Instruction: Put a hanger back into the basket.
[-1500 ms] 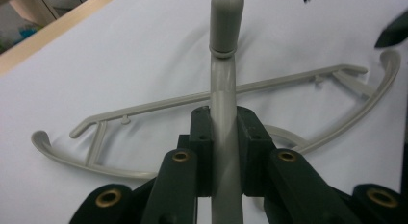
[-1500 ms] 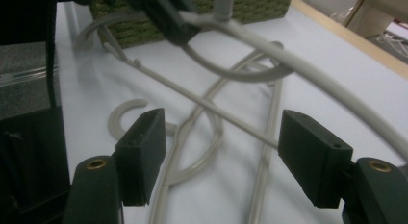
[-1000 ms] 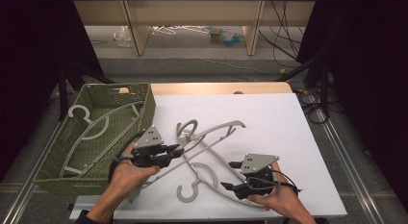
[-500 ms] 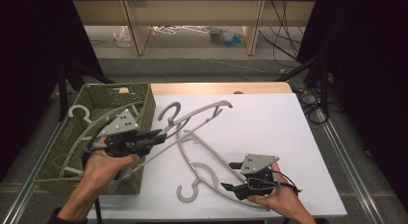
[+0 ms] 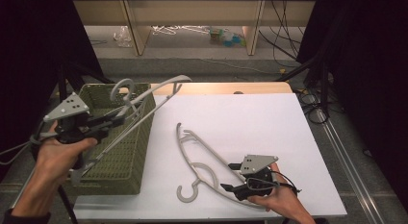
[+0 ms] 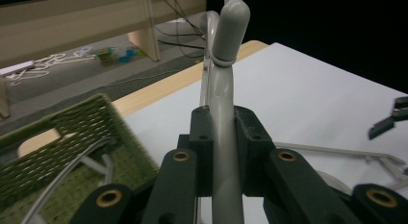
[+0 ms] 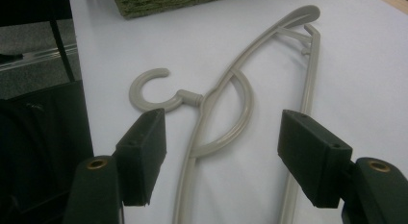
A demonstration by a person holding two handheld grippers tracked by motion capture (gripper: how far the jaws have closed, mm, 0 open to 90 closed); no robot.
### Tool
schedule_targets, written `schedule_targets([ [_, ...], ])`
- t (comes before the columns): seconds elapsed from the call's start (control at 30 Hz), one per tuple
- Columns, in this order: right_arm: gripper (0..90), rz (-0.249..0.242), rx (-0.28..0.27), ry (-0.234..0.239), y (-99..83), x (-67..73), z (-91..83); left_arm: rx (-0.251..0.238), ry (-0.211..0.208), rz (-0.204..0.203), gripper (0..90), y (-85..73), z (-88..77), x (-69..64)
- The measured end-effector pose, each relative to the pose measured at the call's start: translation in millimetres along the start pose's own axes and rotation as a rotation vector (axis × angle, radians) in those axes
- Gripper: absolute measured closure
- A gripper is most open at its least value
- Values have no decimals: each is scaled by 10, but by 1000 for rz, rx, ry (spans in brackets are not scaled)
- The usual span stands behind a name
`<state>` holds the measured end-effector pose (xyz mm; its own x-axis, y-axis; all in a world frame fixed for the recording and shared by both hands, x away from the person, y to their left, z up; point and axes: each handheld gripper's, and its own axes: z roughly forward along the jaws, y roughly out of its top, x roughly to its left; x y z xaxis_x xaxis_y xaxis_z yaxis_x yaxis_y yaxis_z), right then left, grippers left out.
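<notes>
The left tool [image 5: 113, 122], clamped on a grey hanger [image 5: 144, 96], holds it slanting above the green basket [image 5: 126, 154] at the bench's left. The right tool [image 5: 232, 177], jaws apart, straddles the second hanger [image 5: 202, 154] lying near-to-far.

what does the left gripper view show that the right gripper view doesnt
Left gripper view: the left gripper shut on a grey hanger held above the green basket, and wooden shelving behind the table. Right gripper view: the right gripper, jaws open, over the second hanger with its whole hook lying flat. Both: the white tabletop, part of the basket and the hanger on the table.
</notes>
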<state>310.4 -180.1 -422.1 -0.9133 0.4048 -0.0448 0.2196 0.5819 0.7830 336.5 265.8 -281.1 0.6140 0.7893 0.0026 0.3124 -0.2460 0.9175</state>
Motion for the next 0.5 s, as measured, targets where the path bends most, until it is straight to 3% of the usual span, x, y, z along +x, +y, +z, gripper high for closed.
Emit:
schedule_targets([
  [0.23, 331, 3, 16, 16, -7, 3, 11, -2, 50, -69, 790, -115, -64, 327],
  [0.5, 301, 10, 9, 14, -10, 6, 24, 9, 110, -94, 790, -307, -52, 667],
])
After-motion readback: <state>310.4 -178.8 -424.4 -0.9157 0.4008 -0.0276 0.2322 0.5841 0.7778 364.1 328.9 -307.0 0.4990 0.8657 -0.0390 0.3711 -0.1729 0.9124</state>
